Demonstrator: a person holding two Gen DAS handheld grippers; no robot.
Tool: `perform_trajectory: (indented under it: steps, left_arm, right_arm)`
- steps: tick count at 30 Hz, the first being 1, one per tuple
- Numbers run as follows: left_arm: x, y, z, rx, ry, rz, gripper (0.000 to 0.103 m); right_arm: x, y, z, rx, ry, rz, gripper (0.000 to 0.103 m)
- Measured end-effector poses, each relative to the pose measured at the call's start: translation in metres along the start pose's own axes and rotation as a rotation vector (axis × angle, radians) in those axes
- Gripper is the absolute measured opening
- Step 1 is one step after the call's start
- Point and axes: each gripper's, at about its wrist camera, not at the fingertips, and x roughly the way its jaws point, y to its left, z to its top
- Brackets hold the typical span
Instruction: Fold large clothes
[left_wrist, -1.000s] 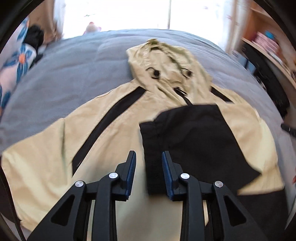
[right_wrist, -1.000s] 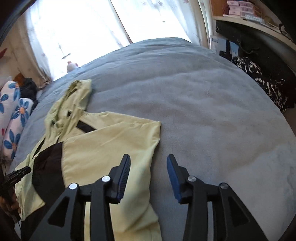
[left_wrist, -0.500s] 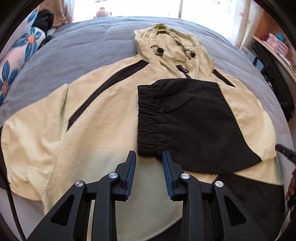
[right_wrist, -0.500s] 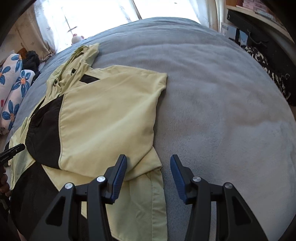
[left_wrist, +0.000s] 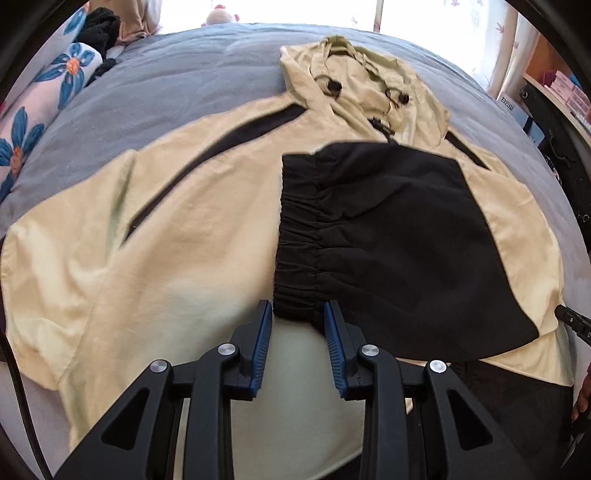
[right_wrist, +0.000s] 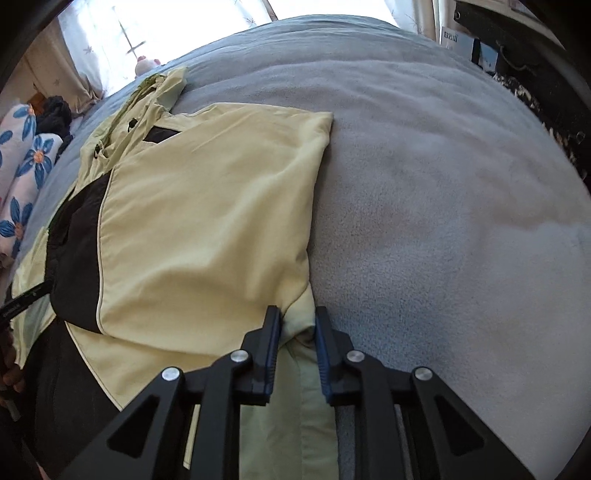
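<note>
A grey bed (left_wrist: 177, 85) carries a pale yellow jacket (left_wrist: 177, 240) spread flat across it, hood (left_wrist: 354, 77) toward the far edge. Its black-cuffed sleeve (left_wrist: 388, 240) lies folded over the chest. The left hand-held gripper (left_wrist: 298, 321) is spread above the cuff's near end. The right hand-held gripper (right_wrist: 298, 326) pinches the jacket's side edge.

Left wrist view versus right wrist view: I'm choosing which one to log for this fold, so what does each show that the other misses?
Only the left wrist view shows the left gripper, open, just short of the black elastic cuff, and the unfolded sleeve. Only the right wrist view shows the right gripper narrowed around the jacket's side edge, with bare blanket beyond. Both show the hood and the flowered pillow.
</note>
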Motion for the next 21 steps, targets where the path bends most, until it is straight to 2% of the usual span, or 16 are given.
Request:
perform_trajectory:
  steps: [4,6,8,11,16,18,21]
  left_arm:
    - [-0.037,-0.005,-0.001,0.039,-0.112,0.083,0.030]
    - [-0.051,-0.013,0.000,0.055,-0.154,0.099,0.035]
    - [-0.060,-0.022,0.000,0.062,-0.177,0.085,0.037]
    - [-0.061,-0.044,0.003,0.077,-0.177,0.045,0.039]
    - [-0.039,-0.076,0.005,0.064,-0.135,0.014,0.039]
    - [-0.026,-0.082,0.004,0.050,-0.115,-0.006,0.039]
    - [-0.003,-0.086,0.001,0.053,-0.069,0.027,0.039]
  right_arm:
    - [-0.036,0.015,0.004,0.010,-0.091,-0.073,0.023]
    - [-0.048,0.026,0.006,0.012,-0.129,-0.079,0.025]
    - [-0.057,0.045,0.008,-0.007,-0.157,-0.057,0.025]
    - [-0.057,0.085,0.010,-0.055,-0.154,-0.006,0.025]
    - [-0.027,0.144,0.007,-0.138,-0.106,0.076,0.025]
    - [-0.013,0.153,0.006,-0.127,-0.084,0.081,0.025]
    - [0.013,0.147,0.006,-0.070,-0.025,0.091,0.025]
